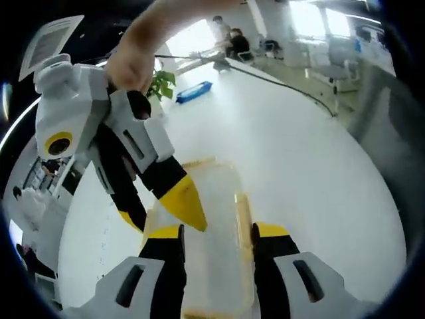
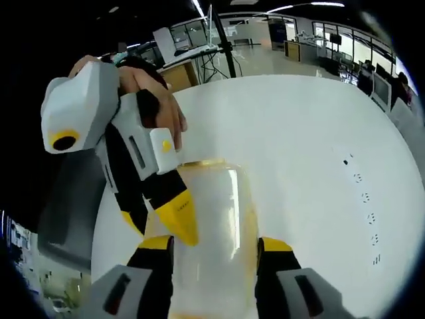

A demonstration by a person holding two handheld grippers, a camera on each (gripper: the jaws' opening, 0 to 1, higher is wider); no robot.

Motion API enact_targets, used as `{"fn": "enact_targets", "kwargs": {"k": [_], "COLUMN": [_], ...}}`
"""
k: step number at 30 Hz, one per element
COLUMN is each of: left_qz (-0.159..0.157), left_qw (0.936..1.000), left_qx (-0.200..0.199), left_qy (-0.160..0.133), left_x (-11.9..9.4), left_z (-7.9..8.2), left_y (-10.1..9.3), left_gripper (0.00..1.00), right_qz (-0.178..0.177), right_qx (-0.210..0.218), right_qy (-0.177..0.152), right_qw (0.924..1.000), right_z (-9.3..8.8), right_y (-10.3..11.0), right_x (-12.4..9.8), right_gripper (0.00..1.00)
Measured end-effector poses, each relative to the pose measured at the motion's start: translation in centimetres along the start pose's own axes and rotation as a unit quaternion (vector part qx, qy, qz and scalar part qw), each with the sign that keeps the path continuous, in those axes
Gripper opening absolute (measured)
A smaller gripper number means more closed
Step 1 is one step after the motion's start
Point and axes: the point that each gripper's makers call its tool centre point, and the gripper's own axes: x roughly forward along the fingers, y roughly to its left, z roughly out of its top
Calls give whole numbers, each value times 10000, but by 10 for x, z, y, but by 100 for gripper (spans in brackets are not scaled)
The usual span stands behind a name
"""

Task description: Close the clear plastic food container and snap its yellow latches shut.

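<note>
**Two grippers at one box**

The clear box [image 1: 212, 239] with yellow latches [image 1: 244, 222] sits on the white table [image 1: 299, 153] — right between the left gripper [image 1: 216, 232] jaws, which stand wide on both sides of it. The right gripper [image 2: 216, 244] stands wide around the box [image 2: 212, 226] too. In each view the other gripper comes in from 10 o'clock — its yellow tips touch the box.

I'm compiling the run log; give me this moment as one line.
left tool: open, straddling container | right tool: open, straddling same container | yellow latch: snap state unclear | surface: white table
</note>
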Motion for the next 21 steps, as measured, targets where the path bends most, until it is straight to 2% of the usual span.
{"fn": "enact_targets", "kwargs": {"k": [9,15,16,17,21], "left_qz": [77,152,334,301,355], "left_qw": [9999,9997,9991,9994,9992], "left_qx": [-17,-12,26,137,66], "left_qy": [137,165,242,137,146], "left_x": [1,0,1,2,0], "left_z": [0,0,-4,0,0], "left_y": [0,1,4,1,1], "left_gripper": [34,34,34,33,34], "right_qz": [307,381,400,408,458], "right_qx": [24,-89,-85,-112,-89], "right_qy": [476,786,852,881,905], "right_qw": [9984,9961,9955,9952,9948], "right_z": [-1,-2,-3,-4,-6], "right_y": [-3,-1,-1,-1,-1], "right_x": [2,3,3,4,4], "right_gripper": [46,47,47,47,48]}}
